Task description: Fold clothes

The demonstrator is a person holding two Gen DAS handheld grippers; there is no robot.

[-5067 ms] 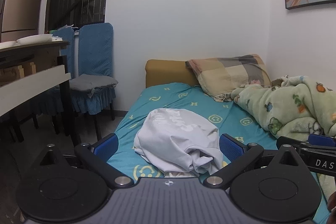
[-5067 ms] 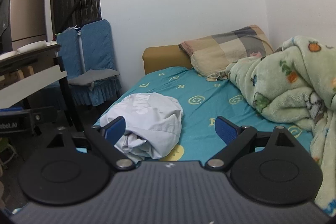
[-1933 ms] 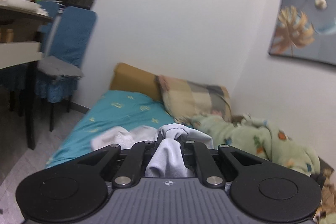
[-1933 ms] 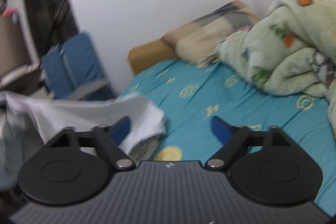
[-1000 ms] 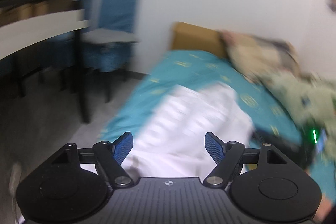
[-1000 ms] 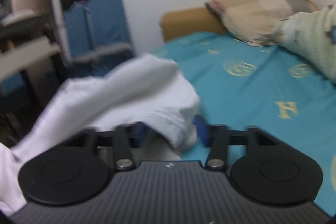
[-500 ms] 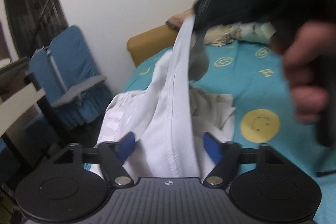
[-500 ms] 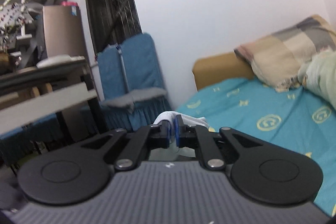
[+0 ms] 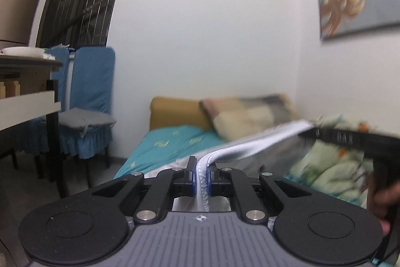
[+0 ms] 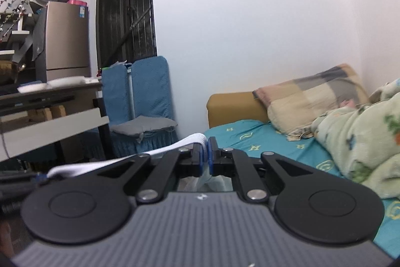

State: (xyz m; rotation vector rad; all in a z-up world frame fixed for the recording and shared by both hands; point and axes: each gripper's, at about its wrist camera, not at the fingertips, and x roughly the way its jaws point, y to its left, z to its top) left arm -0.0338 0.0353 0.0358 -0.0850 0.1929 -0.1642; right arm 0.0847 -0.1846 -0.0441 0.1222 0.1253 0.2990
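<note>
Left gripper (image 9: pixel 201 179): lower centre of the left wrist view; jaws closed on a white hem of the garment.
Right gripper (image 10: pixel 205 158): lower centre of the right wrist view; jaws clamped on the same white edge.
White garment (image 9: pixel 252 145): in the left wrist view its hem rises from between the pads and runs taut toward the right of the frame, ending at the other, blurred gripper; in the right wrist view the band (image 10: pixel 130 158) leaves the pads and stretches to the lower left edge.
Hand (image 9: pixel 381 197): right edge of the left wrist view, around a black handle.
Bed sheet (image 10: pixel 252 135): teal, patterned; centre right, behind and below the grippers.
Pillow (image 10: pixel 310 96): plaid, right of centre, against the wall.
Blanket (image 10: pixel 367 134): green, heaped at right edge.
Blue chair (image 9: pixel 87 101): left of centre, beside the bed.
</note>
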